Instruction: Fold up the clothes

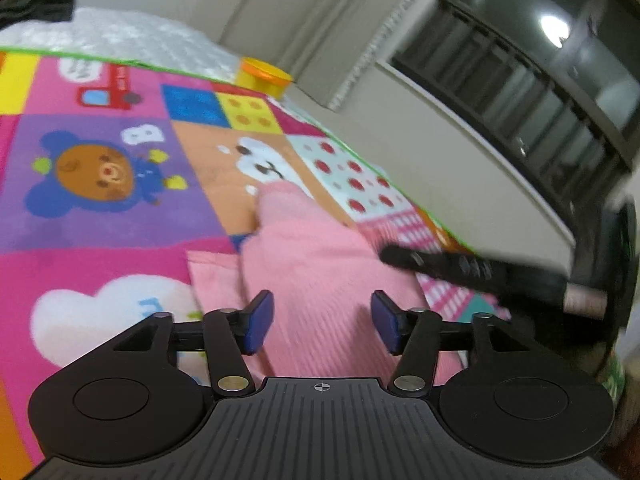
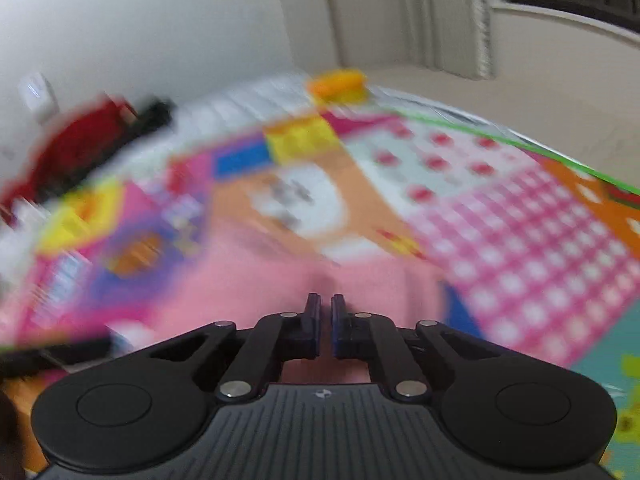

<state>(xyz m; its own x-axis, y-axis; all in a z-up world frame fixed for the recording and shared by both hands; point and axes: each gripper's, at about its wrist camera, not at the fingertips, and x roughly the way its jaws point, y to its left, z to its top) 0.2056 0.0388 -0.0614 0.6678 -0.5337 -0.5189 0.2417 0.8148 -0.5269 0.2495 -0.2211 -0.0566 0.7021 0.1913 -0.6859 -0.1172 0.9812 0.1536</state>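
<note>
1. Pink garment (image 1: 316,264): lying on the colourful play mat (image 1: 100,216), partly folded, with one narrow part reaching away toward the white animal patch.
2. Left claw (image 1: 322,326): hovering over the near part of the garment with its blue pads (image 1: 262,320) spread wide; nothing is sitting between them.
3. Right claw (image 2: 326,322): its jaws are pressing together with only a thin slit between them. The view is badly smeared, so whether a pinch of pink cloth is caught there cannot be told. In the left view its dark fingers (image 1: 436,266) are lying at the right-hand edge of the garment.
4. Yellow tub with orange lid (image 1: 264,76): standing at the far edge of the mat, well apart from the work.
5. Red and dark clothes pile (image 2: 92,140): waiting off the mat at the far left.
6. Risk, slipped pinch: if the right claw is gripping only the top layer, or nothing, pulling is likely to drag one layer and undo the fold.
7. Risk, skewed crease: with the left claw gripping nothing, the cloth is free to slide on the smooth mat.
8. Risk, collision: both claws are working close together over the same edge.
</note>
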